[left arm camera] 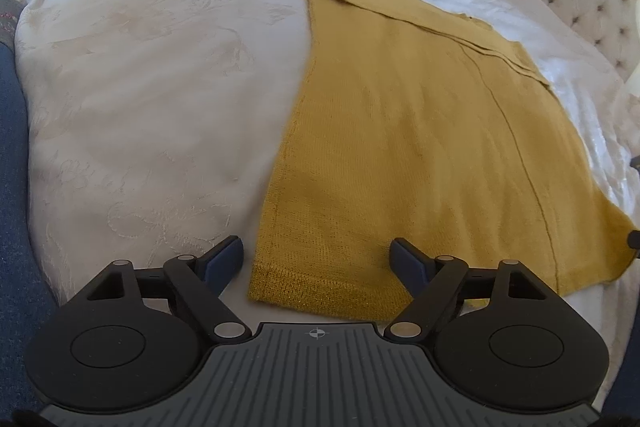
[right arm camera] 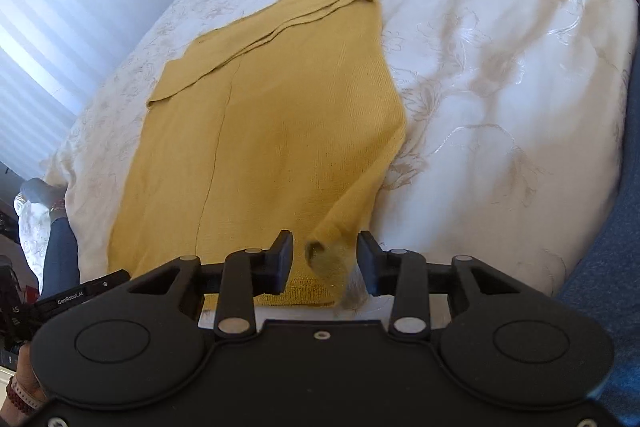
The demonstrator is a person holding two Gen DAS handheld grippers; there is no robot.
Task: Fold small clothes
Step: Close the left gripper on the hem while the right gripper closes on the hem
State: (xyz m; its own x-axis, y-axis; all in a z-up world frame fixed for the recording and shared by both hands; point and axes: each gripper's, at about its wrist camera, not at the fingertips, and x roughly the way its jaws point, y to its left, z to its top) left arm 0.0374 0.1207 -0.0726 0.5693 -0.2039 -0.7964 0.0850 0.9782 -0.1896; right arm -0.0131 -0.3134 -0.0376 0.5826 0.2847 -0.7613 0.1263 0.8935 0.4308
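Yellow knit garment [left arm camera: 400, 131] lies flat on the bed [left arm camera: 140, 87], hem toward the camera, running from 6 toward 12 o'clock in the left wrist view. Far end already turned over: a folded band with layered edges crosses it at about 1 o'clock. Main body not yet folded, so most folds remain, by my reading.

Left hand-held gripper [left arm camera: 316, 259] hovers spread wide over the near hem corner, nothing between its fingers.

Right hand-held gripper [right arm camera: 325, 263] is half-closed around a raised corner of the garment at 6 o'clock; pad contact unclear, looks like a gap on both sides.
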